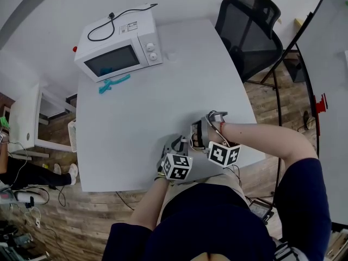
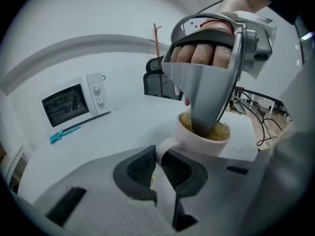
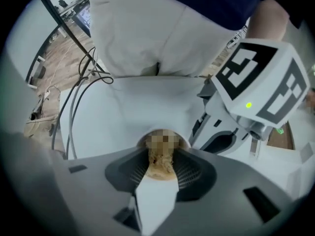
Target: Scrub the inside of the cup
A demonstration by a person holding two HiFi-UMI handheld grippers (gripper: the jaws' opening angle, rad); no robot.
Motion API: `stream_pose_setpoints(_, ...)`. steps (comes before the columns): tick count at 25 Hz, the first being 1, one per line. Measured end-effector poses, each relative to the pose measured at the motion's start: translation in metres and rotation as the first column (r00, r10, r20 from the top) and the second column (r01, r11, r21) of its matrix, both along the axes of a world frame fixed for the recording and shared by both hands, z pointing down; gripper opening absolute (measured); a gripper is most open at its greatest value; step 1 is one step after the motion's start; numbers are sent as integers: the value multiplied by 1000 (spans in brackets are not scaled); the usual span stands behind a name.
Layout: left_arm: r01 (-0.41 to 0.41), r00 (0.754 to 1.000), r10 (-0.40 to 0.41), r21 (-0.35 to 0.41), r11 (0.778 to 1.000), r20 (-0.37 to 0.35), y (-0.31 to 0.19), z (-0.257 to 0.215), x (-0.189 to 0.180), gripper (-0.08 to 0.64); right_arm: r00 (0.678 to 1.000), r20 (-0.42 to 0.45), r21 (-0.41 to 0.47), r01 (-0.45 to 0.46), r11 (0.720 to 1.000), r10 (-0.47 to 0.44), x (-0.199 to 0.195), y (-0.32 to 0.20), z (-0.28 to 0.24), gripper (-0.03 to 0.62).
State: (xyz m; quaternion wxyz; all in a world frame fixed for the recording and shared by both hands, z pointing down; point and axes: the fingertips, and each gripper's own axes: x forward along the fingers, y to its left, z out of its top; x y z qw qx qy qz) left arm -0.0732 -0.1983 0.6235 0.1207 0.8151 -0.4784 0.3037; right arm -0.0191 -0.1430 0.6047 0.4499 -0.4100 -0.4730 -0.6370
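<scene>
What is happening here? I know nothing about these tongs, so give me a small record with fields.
left tongs: shut on the handle of the cup
right tongs: shut on the scrubber, tan and fibrous
scrubber: pushed down inside the cup
cup: upright, near the front edge of the table
background: microwave at the far left corner

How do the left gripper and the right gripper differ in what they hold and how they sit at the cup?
The left gripper is clamped on the handle from the side; the right gripper is clamped on a tan fibrous scrubber. The left gripper sits outside the cup; the right gripper's tips reach steeply down into it from above. Both are shut on something, close together at the cup.
</scene>
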Motion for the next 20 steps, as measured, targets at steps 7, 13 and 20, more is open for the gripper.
stream_pose_setpoints(7, -8, 1000, 8, 1, 1000, -15, -5, 2, -2, 43, 992, 21, -13, -124, 992, 124, -1, -3, -6, 156)
stream_pose_setpoints(13, 29, 997, -31, -33, 999, -65, -8, 7, -10, 43, 943, 83, -67, -316, 946, 321, -2, -8, -29, 156)
stream_pose_setpoints(20, 78, 990, -83, -48, 996, -112, -9, 11, -14, 43, 865, 179, -108, -456, 883, 468, -2, -11, -58, 156)
